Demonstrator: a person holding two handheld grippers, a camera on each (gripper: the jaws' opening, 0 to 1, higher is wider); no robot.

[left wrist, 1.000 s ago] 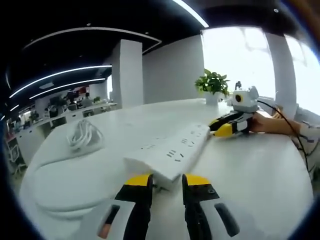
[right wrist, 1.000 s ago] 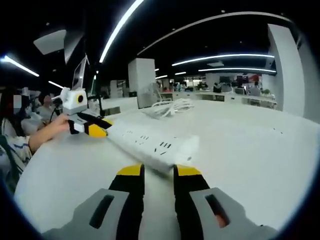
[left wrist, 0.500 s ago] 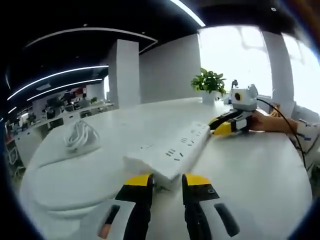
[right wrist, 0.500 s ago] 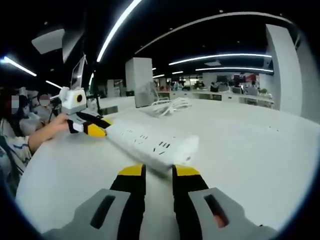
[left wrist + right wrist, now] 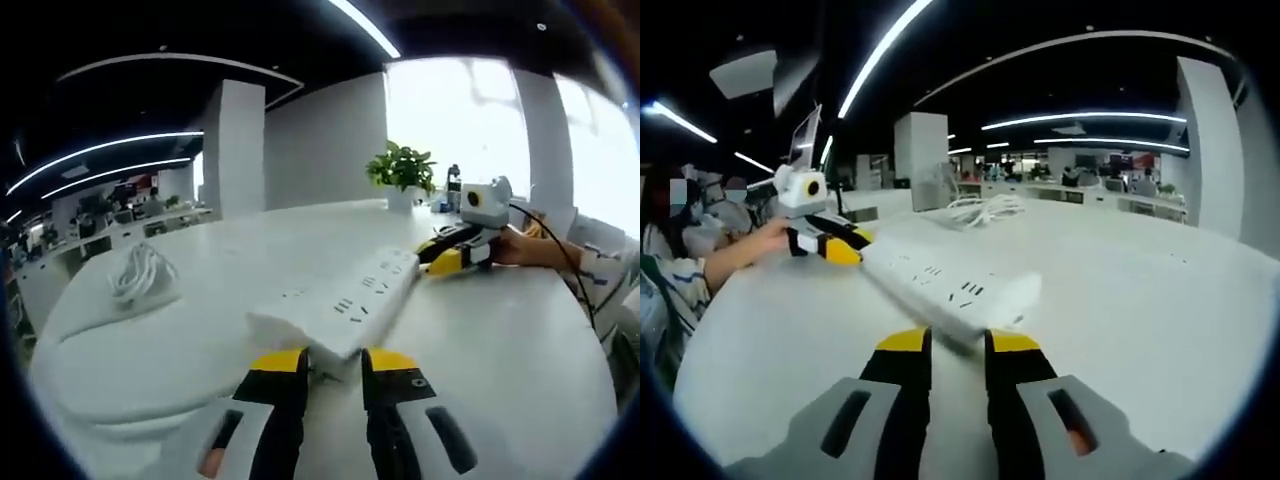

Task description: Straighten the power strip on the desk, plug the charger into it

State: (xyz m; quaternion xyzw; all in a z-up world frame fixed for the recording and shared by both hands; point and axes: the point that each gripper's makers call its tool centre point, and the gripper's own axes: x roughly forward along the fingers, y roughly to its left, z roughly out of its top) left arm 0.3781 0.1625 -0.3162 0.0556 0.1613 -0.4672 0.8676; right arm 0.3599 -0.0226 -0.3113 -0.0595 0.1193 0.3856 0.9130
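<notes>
Round white desk carries a long white plastic power strip, held at both ends: left gripper w/ yellow-tipped jaws pinches the near end in the left gripper view, right gripper pinches the opposite end. Coiled white charger cable lies well apart, ahead-left of left gripper.

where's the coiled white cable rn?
The coiled white cable lies on the white desk, at the left in the left gripper view, well apart from the power strip. In the right gripper view it sits beyond the strip, upper centre.
</notes>
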